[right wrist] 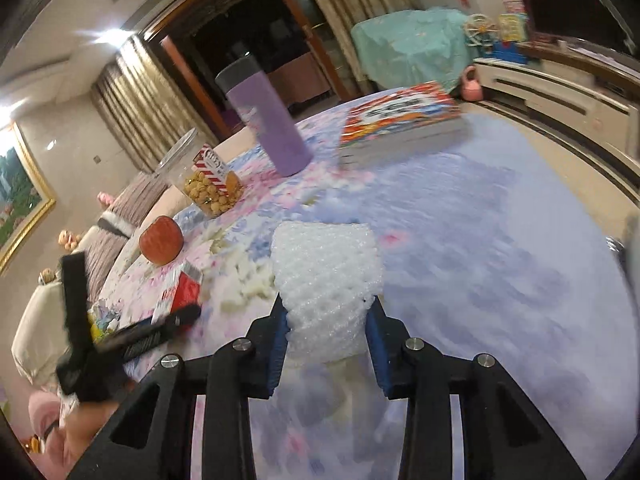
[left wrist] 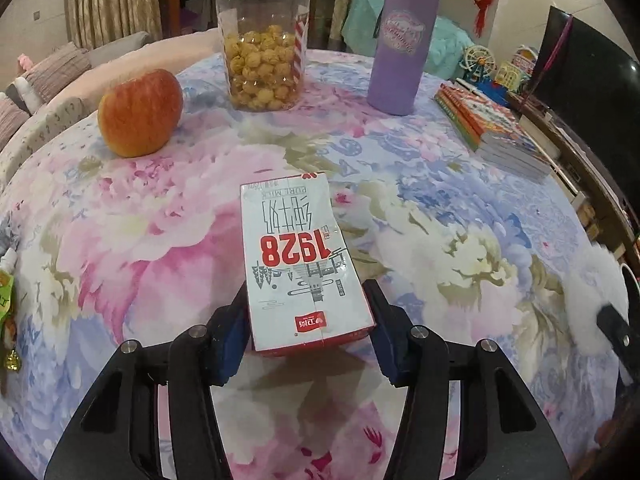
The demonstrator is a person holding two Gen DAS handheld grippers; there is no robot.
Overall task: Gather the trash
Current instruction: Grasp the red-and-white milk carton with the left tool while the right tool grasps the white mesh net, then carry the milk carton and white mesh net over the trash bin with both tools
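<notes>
In the left wrist view my left gripper is shut on a white milk carton printed "1928" in red, its near end between the blue pads, just above the floral tablecloth. In the right wrist view my right gripper is shut on a wad of white foam netting, held over the table. The carton and the left gripper also show at the left of the right wrist view. The foam wad shows blurred at the right edge of the left wrist view.
On the table stand a red apple, a clear tub of popcorn, a purple tumbler and a stack of books. A sofa lies beyond the left table edge, a TV cabinet to the right.
</notes>
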